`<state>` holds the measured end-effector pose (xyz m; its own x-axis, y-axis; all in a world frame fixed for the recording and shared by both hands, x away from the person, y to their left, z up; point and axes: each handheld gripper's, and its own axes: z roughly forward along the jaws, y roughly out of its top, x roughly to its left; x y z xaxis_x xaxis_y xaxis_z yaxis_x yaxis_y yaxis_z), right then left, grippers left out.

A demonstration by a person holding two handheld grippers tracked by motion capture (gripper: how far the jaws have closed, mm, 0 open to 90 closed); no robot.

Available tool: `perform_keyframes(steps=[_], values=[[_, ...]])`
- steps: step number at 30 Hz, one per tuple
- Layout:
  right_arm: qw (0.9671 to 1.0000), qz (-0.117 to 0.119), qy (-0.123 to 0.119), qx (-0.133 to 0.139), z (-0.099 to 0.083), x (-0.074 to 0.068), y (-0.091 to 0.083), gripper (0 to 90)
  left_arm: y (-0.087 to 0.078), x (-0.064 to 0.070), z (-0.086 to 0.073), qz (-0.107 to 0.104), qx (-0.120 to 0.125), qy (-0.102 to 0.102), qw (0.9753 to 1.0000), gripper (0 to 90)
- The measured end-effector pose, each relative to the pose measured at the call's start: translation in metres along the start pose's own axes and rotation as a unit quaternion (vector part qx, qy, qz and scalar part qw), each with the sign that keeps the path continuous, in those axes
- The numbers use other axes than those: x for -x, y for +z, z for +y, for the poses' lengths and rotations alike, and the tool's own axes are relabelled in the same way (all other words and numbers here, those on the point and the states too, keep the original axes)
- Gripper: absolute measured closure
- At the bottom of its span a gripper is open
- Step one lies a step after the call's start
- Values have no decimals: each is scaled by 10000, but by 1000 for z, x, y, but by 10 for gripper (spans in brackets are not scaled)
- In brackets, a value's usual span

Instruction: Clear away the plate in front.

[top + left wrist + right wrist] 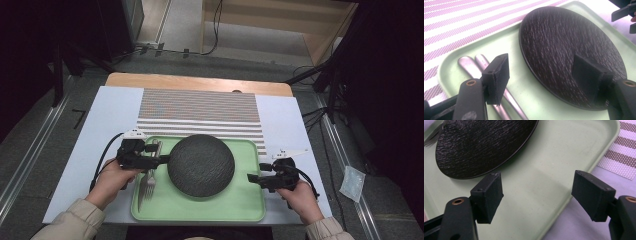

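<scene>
My left gripper [541,75], jaws wide and empty, straddles the plate [571,52] rim mid-frame; I judge it rigid, heavy, breakable: grip the edge.

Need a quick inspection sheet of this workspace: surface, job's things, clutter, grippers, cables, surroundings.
Surface: table under white cover, striped mat at the far side.
Job's things: green tray; dark plate on it; cutlery left of the plate.
Clutter: plastic bag on the floor, right.
Grippers: left gripper open astride the plate's rim; right gripper open over the tray's edge.
Cables: black cable trails from the left gripper; floor cables beyond.
Surroundings: dark stands, wooden frame.
</scene>
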<state>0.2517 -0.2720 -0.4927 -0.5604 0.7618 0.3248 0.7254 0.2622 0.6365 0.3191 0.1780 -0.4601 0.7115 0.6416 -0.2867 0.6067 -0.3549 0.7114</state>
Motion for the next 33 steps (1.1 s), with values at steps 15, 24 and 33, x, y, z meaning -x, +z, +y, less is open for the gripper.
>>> perform_keyframes(steps=[15, 24, 33], values=[[10000, -43, 4, 16, 2, 2, 1, 230, -24, -15, -17, 381, 27, -282, 9989, 307], [10000, -51, 15, 12, 2, 3, 0, 230, -32, -23, -26, 653, 37, -270, 9975, 307], [10000, -66, 22, 4, 1, 4, 0, 230, -42, -35, -32, 900, 54, -377, 9952, 307]])
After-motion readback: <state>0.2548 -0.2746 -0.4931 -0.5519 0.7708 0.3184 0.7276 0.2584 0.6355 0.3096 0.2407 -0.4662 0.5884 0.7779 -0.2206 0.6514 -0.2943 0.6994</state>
